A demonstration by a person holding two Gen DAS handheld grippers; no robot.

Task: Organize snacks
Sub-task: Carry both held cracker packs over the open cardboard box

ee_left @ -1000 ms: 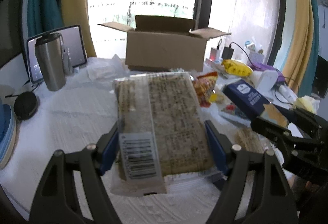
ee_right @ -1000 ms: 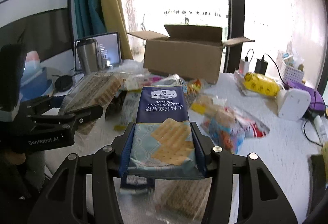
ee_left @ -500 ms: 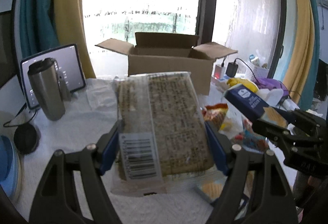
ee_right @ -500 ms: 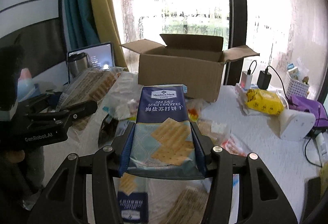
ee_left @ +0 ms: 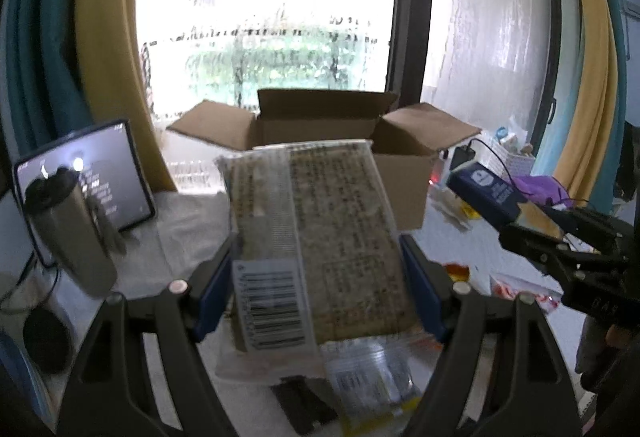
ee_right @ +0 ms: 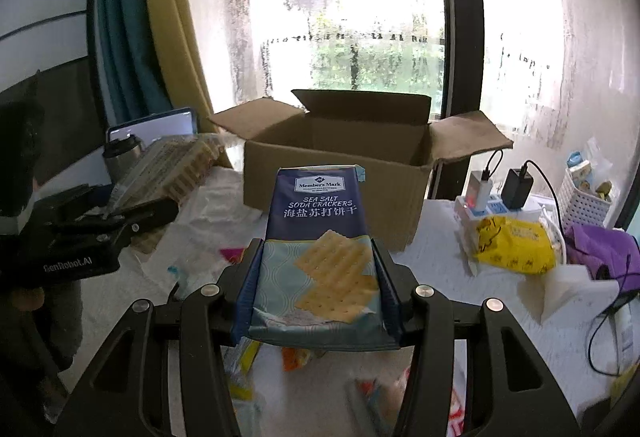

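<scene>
Both packs are up off the table. The clear-wrapped biscuit pack (ee_left: 316, 249), barcode label facing up, sits clamped between the blue pads of the left gripper (ee_left: 316, 277), held in front of the open cardboard box (ee_left: 404, 173). The navy sea salt soda crackers pack (ee_right: 318, 245) is pinched the same way in the right gripper (ee_right: 318, 277), also facing the box (ee_right: 336, 173), whose four flaps stand spread wide.

Below them the table (ee_right: 436, 249) wears a white textured cover, with loose snack wrappers (ee_right: 296, 357) scattered under the right gripper, blurred. To the right lie a yellow packet (ee_right: 516, 245), a white power strip with chargers plugged in (ee_right: 496, 197), a white slotted basket (ee_right: 580, 201) and a purple cloth (ee_right: 604, 249). On the left stand a steel travel mug (ee_left: 76, 237) and a tablet (ee_left: 116, 177) propped behind it, screen lit.

Behind the box, a tall window (ee_right: 360, 17) streaked with rain, greenery beyond, a dark frame post (ee_left: 412, 5), and yellow and teal curtains (ee_right: 160, 17) at the sides.
</scene>
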